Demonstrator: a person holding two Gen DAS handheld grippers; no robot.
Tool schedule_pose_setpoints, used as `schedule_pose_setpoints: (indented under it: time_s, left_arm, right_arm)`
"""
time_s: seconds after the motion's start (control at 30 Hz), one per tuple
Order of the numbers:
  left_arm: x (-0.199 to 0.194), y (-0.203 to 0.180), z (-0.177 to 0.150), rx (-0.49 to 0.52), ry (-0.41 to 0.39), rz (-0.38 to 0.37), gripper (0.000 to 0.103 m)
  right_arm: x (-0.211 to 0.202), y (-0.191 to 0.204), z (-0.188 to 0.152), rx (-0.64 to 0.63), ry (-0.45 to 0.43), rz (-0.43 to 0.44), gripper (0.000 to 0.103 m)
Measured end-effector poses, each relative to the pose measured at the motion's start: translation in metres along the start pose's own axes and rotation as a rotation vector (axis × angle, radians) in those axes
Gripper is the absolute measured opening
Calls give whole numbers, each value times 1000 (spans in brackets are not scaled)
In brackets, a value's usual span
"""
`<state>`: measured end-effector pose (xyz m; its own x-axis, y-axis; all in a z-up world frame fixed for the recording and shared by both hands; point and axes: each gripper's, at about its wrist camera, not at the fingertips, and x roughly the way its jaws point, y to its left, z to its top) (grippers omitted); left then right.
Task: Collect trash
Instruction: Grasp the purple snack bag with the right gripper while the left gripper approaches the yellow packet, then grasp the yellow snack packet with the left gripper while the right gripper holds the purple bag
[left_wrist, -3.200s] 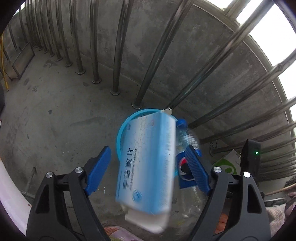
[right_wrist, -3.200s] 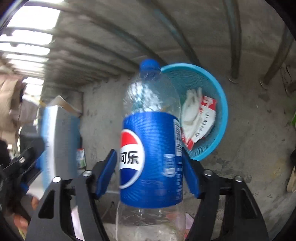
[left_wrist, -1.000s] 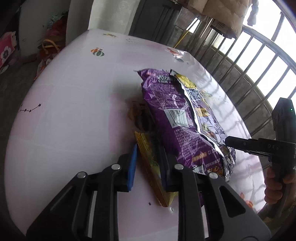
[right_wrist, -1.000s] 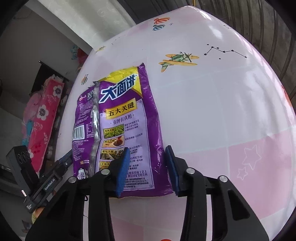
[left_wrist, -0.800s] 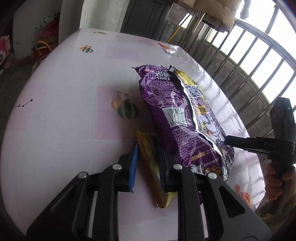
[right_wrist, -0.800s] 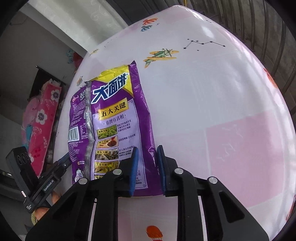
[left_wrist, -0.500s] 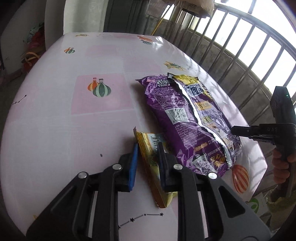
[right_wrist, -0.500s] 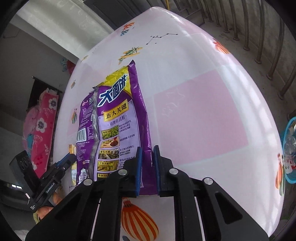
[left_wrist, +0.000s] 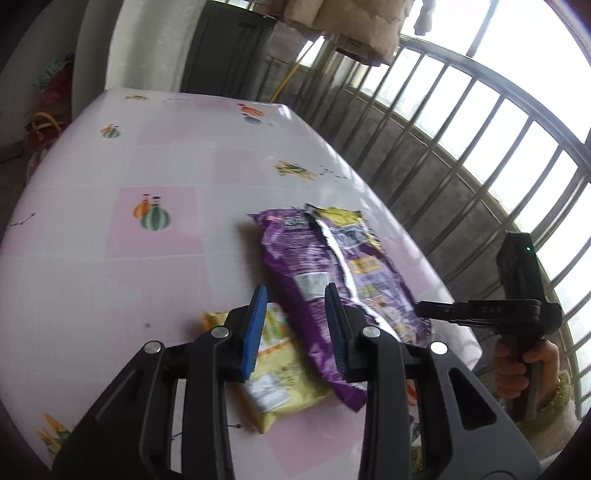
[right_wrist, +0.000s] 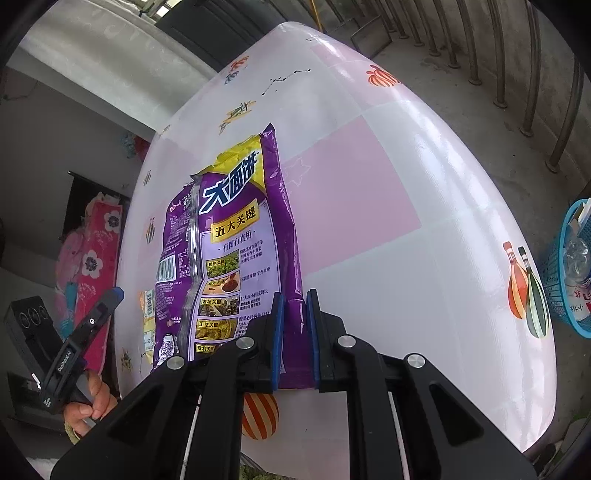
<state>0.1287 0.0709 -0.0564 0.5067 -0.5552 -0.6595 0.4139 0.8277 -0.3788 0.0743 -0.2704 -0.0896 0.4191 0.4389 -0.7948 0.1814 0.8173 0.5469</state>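
Observation:
A large purple snack bag (right_wrist: 236, 258) lies on the pink and white table (right_wrist: 388, 177); it also shows in the left wrist view (left_wrist: 332, 273). My right gripper (right_wrist: 294, 328) is shut on the bag's near edge. A small yellow wrapper (left_wrist: 280, 365) lies flat on the table (left_wrist: 110, 280) beside the purple bag, and a sliver of it shows in the right wrist view (right_wrist: 147, 306). My left gripper (left_wrist: 295, 332) is open above the yellow wrapper and holds nothing. The right gripper's body (left_wrist: 517, 306) shows at the right of the left wrist view.
A blue trash basket (right_wrist: 570, 273) with a bottle and wrappers stands on the floor past the table's right edge. A metal railing (left_wrist: 461, 155) runs along the balcony behind the table. Pink floral fabric (right_wrist: 92, 251) lies beyond the far side.
My left gripper has opened and let go of the yellow wrapper, which now lies flat on the table. My right gripper stays shut on the purple bag, which has shifted towards the table's edge.

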Motion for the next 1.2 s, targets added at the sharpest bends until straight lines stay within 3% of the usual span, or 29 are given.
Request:
schedule_pose_setpoints:
  time_s: [0.13, 0.3, 0.47, 0.57, 0.83, 0.97, 1.2]
  left_arm:
    - [31, -23, -6, 34, 99, -58, 30]
    - [53, -26, -18, 32, 189, -26, 25]
    - [54, -20, -19, 24, 197, -30, 20]
    - [55, -22, -20, 35, 192, -23, 20]
    - [55, -24, -19, 43, 188, -21, 19]
    - [55, -23, -19, 44, 187, -21, 19]
    - [54, -24, -19, 50, 185, -15, 19]
  right_arm:
    - [0, -6, 1, 20, 8, 33, 13]
    - [2, -15, 3, 57, 23, 93, 14]
    - [9, -27, 8, 119, 34, 200, 18]
    - [13, -30, 13, 144, 22, 259, 26]
    - [14, -14, 15, 69, 4, 218, 29]
    - [9, -18, 14, 79, 0, 330, 30]
    - [13, -6, 7, 19, -1, 188, 29]
